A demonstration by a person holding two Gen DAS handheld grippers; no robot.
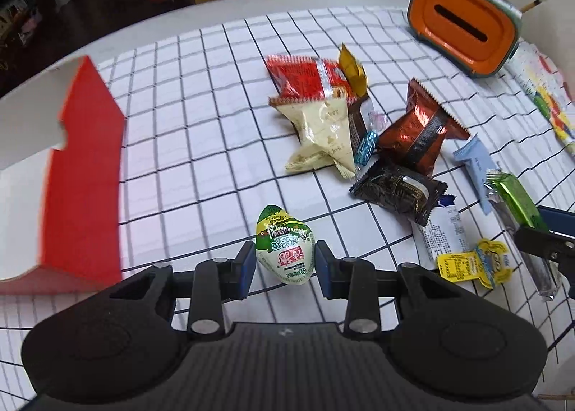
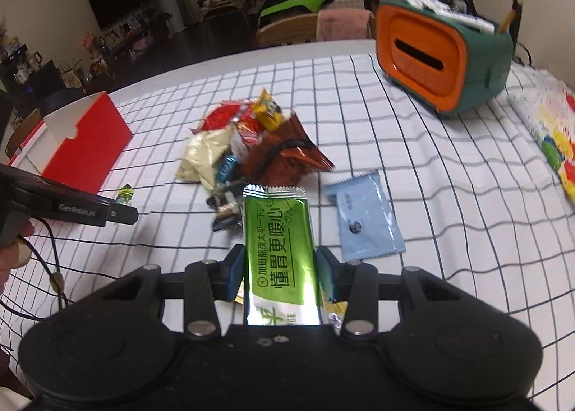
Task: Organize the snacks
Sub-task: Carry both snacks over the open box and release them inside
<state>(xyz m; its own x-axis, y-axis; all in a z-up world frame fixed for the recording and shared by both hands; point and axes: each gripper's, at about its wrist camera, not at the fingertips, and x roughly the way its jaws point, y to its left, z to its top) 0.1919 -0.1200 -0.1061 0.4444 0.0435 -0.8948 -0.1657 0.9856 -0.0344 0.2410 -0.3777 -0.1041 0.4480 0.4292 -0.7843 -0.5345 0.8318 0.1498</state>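
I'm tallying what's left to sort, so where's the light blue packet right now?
In the right wrist view the light blue packet lies flat on the checked tablecloth, just right of the green packet the right gripper holds.

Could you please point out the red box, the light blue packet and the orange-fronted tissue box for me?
red box (image 1: pixel 86 174): left wrist view, its red side wall.
light blue packet (image 2: pixel 363 217): right wrist view, middle of the wrapper.
orange-fronted tissue box (image 2: pixel 420 62): right wrist view, orange face beside the slot.

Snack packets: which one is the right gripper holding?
The long green foil packet with white Chinese lettering, clamped between the right gripper's fingers. The light blue packet lies flat on the checked cloth beside it, untouched.
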